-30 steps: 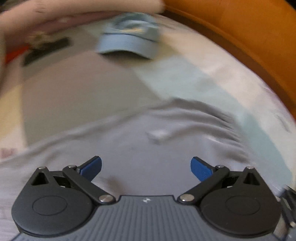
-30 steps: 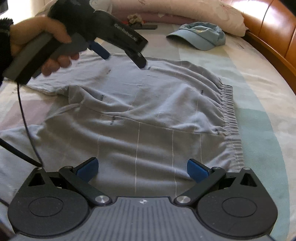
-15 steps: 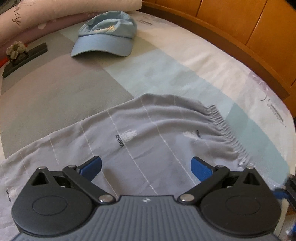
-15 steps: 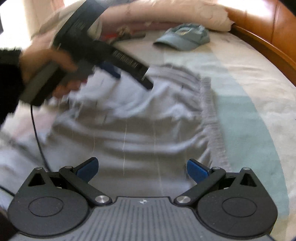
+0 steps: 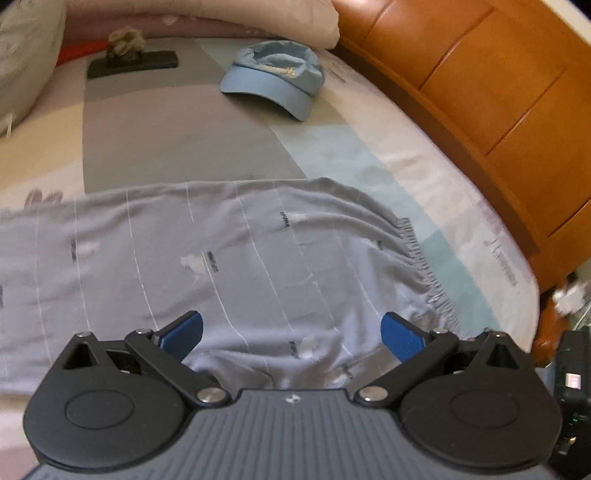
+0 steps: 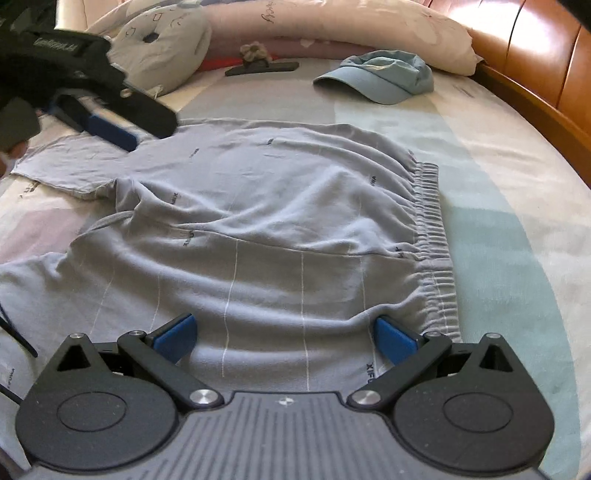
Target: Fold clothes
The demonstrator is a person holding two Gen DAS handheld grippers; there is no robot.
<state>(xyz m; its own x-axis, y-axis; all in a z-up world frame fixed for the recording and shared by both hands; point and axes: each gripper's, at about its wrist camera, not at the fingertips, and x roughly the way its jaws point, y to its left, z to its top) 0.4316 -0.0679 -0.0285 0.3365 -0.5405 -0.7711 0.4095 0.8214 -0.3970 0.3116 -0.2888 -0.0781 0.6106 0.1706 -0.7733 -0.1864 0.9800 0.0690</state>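
Grey shorts (image 6: 266,229) with thin white lines and an elastic waistband (image 6: 432,236) lie spread on the bed, waistband to the right. My right gripper (image 6: 284,338) is open, low over the near leg of the shorts. My left gripper (image 5: 291,332) is open above the far part of the shorts (image 5: 221,258), nothing between its blue pads. In the right wrist view the left gripper (image 6: 122,127) hangs over the shorts' far left corner, held by a hand at the left edge.
A light blue cap (image 6: 380,79) lies beyond the shorts. Pillows (image 6: 332,33) and a dark flat object with a small flower (image 6: 258,62) line the head of the bed. A wooden bed frame (image 5: 480,122) curves along the right. The patchwork sheet (image 6: 498,221) lies bare to the right.
The left gripper has swung left and back toward the shorts' far left corner. The right gripper has steadied over the near leg. Both stay open.
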